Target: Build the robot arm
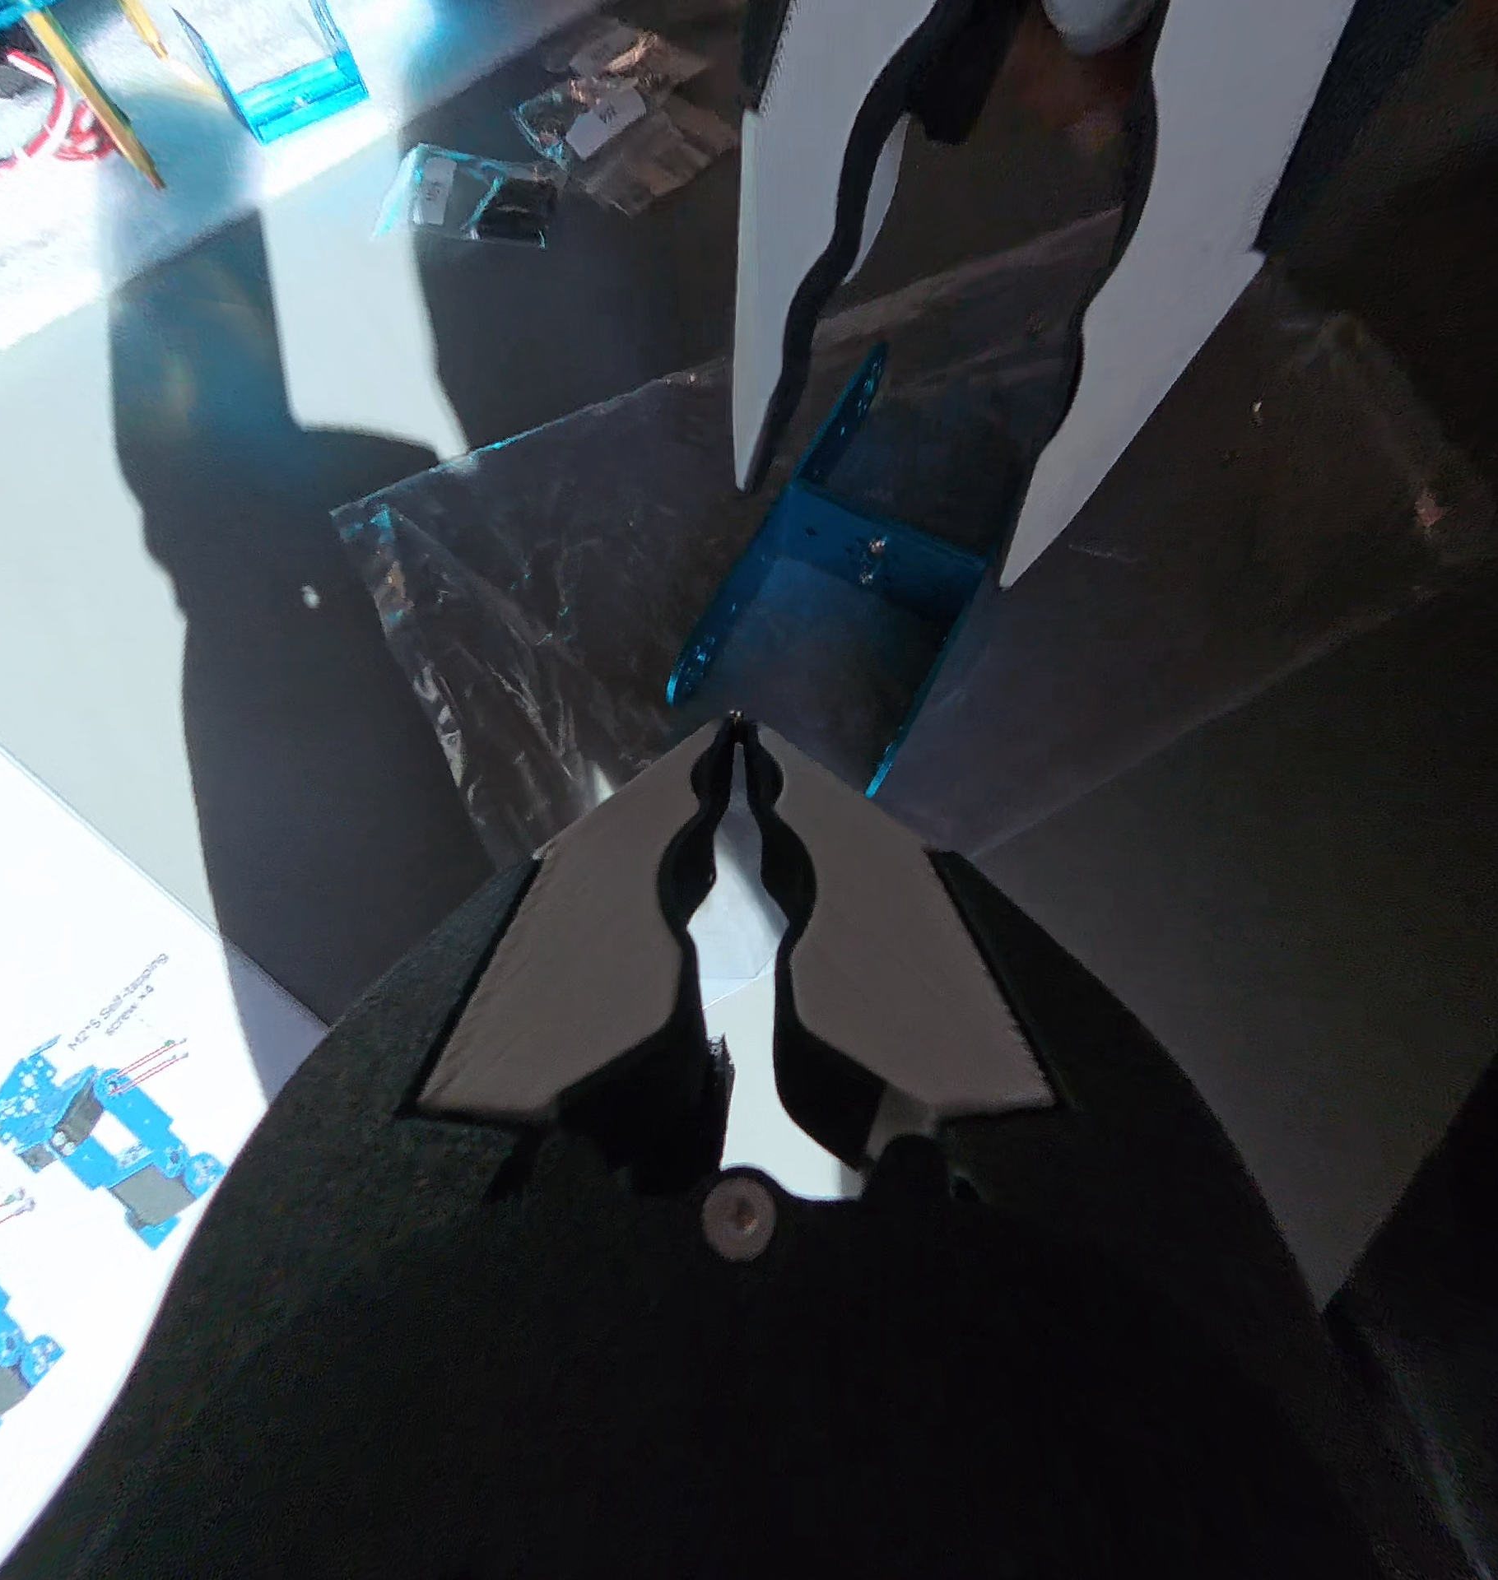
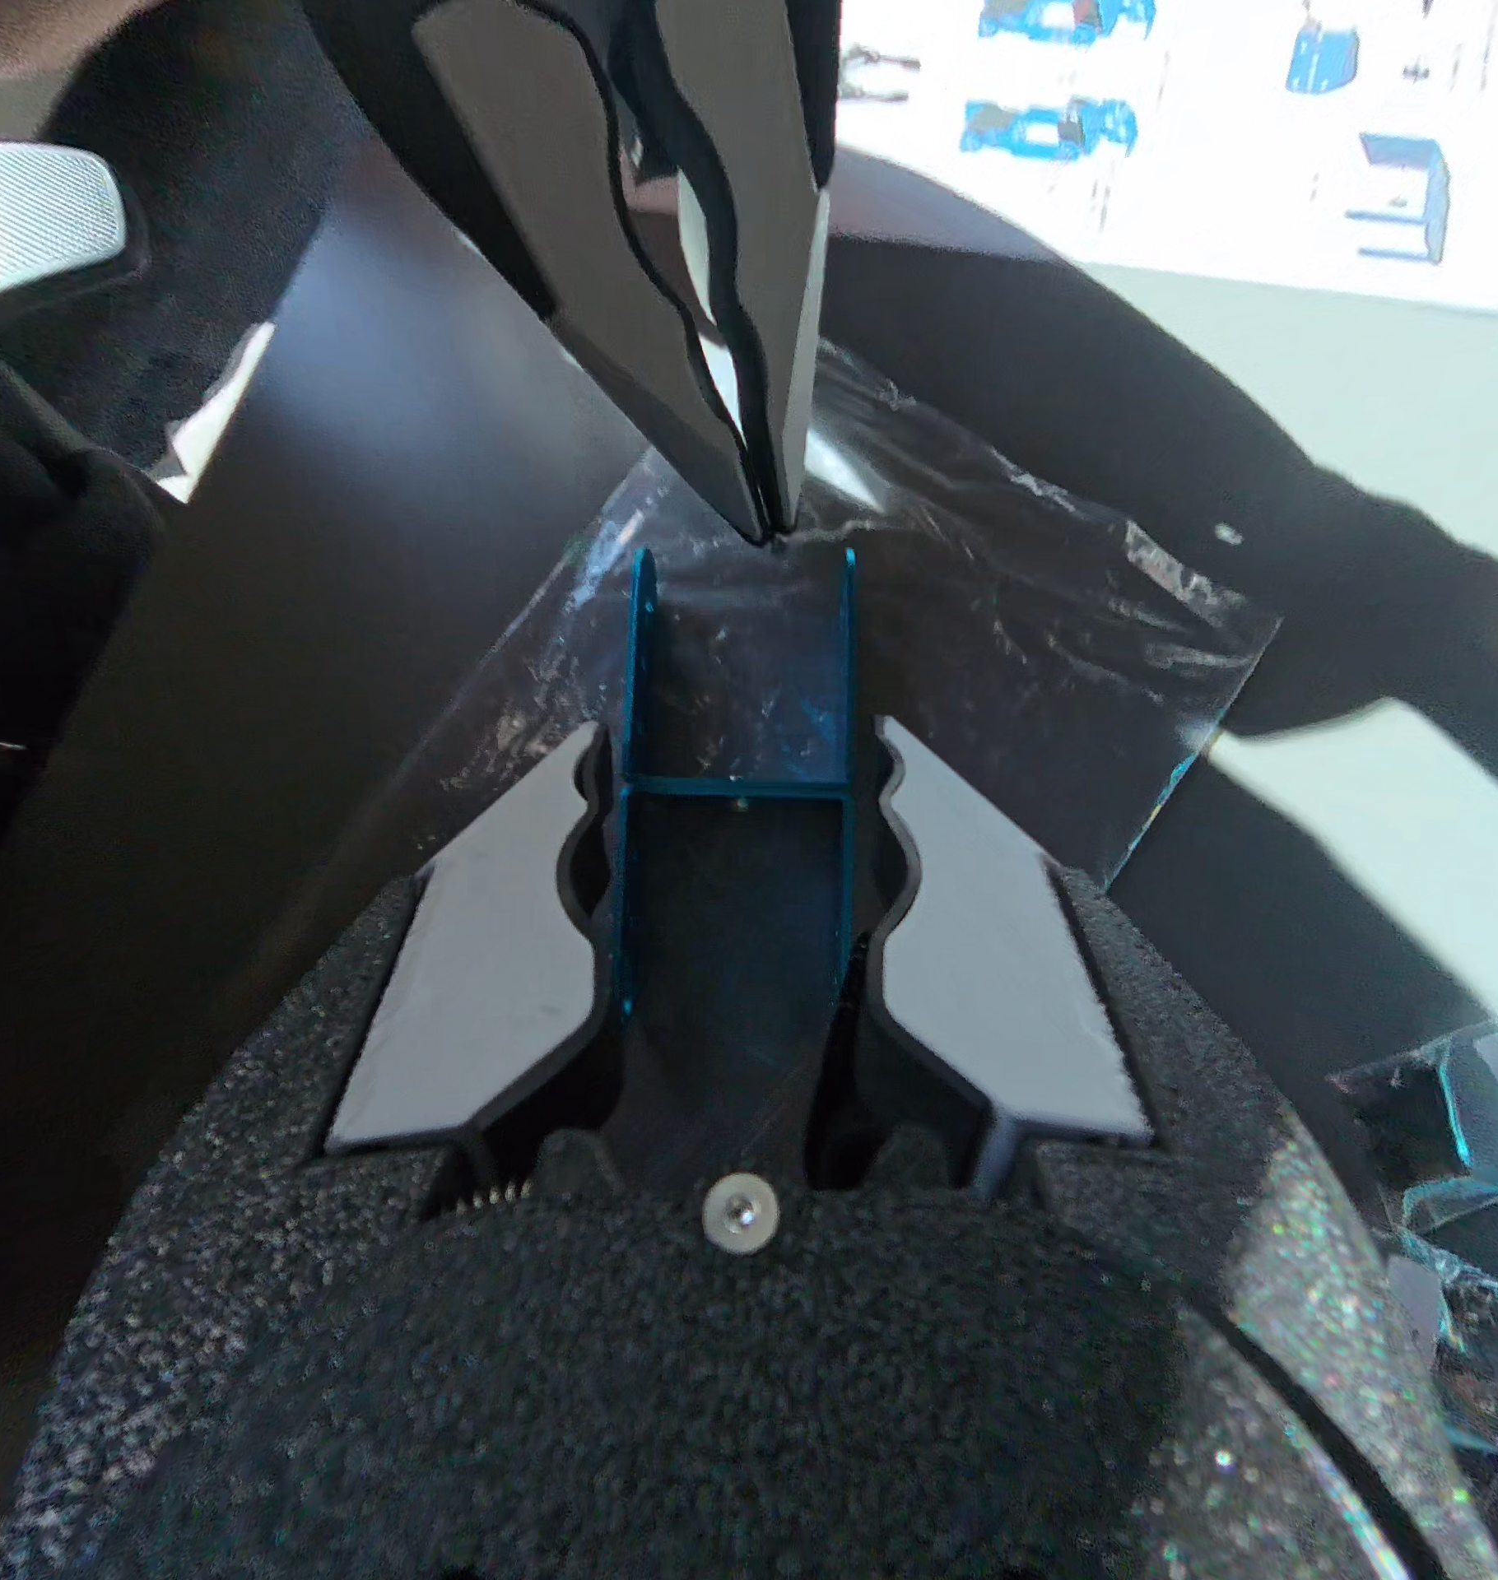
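A blue metal bracket (image 2: 733,898) made of two joined U-shaped pieces is clamped between my right gripper's (image 2: 741,727) fingers, which press on its two side walls. In the left wrist view the bracket (image 1: 831,598) shows just ahead, with the right gripper (image 1: 882,530) coming down from above. My left gripper (image 1: 735,744) is shut, and its tips pinch a tiny metal speck that looks like a small screw (image 1: 735,716). The tips hover just off the bracket's open far end. The left gripper (image 2: 767,530) also shows in the right wrist view.
A crumpled clear plastic bag (image 1: 506,598) lies under the bracket on the white table (image 1: 61,556). A printed instruction sheet (image 1: 70,1069) lies to the left. Small bags of parts (image 1: 472,192), another blue part (image 1: 292,85) and red wires (image 1: 19,154) lie at the back. Spacing between my two grippers at the tips: around 5 cm.
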Demonstrator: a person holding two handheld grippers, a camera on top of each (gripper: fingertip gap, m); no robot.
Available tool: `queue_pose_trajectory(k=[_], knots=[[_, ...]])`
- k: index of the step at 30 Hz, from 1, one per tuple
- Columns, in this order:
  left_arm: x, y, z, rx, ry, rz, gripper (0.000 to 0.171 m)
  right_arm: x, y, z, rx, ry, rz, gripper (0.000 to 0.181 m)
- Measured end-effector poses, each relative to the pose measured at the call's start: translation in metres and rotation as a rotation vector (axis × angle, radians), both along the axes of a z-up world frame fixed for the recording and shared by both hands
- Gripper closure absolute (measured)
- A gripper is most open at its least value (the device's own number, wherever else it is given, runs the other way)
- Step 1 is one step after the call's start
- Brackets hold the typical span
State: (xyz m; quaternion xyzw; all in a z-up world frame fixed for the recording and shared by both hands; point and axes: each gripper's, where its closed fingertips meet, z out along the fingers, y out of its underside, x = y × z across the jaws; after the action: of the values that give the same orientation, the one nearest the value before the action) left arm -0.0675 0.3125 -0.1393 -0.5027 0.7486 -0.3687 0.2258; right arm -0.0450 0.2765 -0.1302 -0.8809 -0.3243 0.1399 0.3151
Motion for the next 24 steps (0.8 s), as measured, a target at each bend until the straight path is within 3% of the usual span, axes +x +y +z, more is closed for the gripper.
queue_pose_trajectory(k=[5,11,24], knots=[[-0.001,-0.009,0.04,-0.112,-0.216,-0.02,0.171,-0.022,0.013,0.037,0.065,0.203,0.083,0.151],[-0.002,-0.009,0.067,0.031,-0.417,-0.008,0.171,-0.028,0.021,0.063,-0.026,0.6,0.055,0.156],[-0.004,-0.027,0.075,0.116,-0.476,-0.052,0.171,-0.034,0.014,0.066,-0.053,0.669,0.095,0.178]])
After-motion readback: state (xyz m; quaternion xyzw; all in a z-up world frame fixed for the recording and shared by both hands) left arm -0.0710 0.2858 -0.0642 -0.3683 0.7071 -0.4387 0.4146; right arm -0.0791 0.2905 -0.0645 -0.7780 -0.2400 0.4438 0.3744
